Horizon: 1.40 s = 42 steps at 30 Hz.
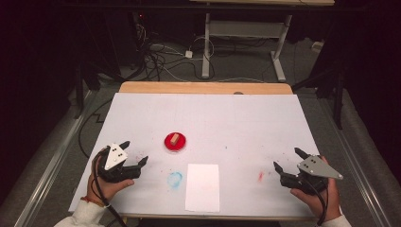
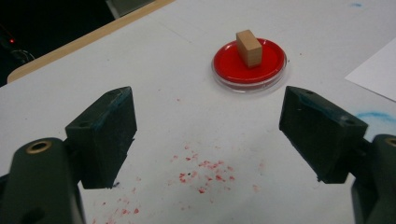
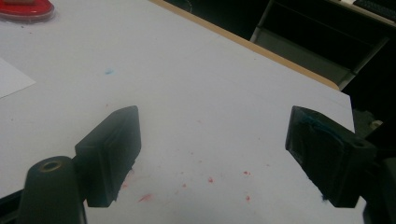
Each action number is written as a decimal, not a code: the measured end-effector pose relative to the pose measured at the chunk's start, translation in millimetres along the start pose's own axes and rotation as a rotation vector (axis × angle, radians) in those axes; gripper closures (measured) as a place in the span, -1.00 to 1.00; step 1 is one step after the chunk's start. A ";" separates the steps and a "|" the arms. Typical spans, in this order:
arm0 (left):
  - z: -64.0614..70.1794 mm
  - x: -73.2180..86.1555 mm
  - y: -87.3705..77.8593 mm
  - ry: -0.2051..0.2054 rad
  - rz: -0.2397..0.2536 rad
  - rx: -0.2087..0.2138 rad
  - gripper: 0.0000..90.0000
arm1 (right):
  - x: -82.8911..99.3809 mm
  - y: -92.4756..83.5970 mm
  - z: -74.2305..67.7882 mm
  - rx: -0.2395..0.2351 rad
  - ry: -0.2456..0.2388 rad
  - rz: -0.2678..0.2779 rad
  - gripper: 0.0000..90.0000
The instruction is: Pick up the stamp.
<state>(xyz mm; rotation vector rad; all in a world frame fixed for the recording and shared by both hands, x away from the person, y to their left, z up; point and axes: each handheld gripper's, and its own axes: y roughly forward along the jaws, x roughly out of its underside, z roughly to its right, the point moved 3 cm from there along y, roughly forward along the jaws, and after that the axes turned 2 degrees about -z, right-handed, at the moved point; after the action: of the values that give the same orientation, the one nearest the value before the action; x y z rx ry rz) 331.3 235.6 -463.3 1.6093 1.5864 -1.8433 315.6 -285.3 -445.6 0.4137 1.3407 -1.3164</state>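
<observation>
Red round plastic dish (image 1: 175, 142) is sitting mid-worktop with a small wooden block (image 1: 175, 139) standing on it. Left claw (image 1: 133, 152) and right claw (image 1: 288, 159) are both hanging wide apart, empty. A clumsy grab could easily be tipping that block.

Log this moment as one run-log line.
left gripper: open, empty | right gripper: open, empty | wooden block: upright in red dish | white paper: flat, near edge

This looks like a lab or test room. A white-covered counter (image 1: 246, 118) stands on grey floor in a dark space. At twelve o'clock, tangled cables (image 1: 161, 59) lie beside a metal-legged desk frame (image 1: 246, 33).
</observation>
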 end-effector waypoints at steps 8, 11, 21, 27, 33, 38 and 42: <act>-3.1 -5.8 -7.8 -0.030 -0.018 0.013 -0.55 | -0.6 0.7 -2.9 0.002 -0.014 -0.008 -0.59; -3.9 -10.8 -10.0 -0.038 -0.049 0.005 -0.50 | -0.8 2.1 -4.4 0.000 -0.022 -0.014 -0.59; -5.8 -32.2 -4.0 -0.035 -0.131 0.018 -0.49 | 0.3 1.0 -2.6 0.013 -0.016 -0.017 -0.59; -6.7 -48.6 4.3 -0.044 -0.200 0.030 -0.43 | 0.2 0.7 -0.2 0.028 -0.018 -0.014 -0.59; -6.9 -68.7 14.1 -0.065 -0.208 0.060 -0.42 | -0.1 0.6 0.1 0.029 -0.017 -0.010 -0.59; -3.1 -78.0 26.9 -0.063 -0.257 0.078 -0.41 | 0.7 1.4 -1.9 0.022 -0.021 -0.017 -0.59; -1.4 -83.3 38.2 -0.084 -0.332 0.088 -0.38 | 1.8 3.3 -3.3 0.015 -0.025 -0.023 -0.59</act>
<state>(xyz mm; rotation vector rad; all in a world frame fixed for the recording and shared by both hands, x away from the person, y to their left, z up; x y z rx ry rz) 391.3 184.3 -416.7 1.3434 1.8486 -2.1391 316.4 -282.3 -449.5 0.3916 1.3187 -1.3466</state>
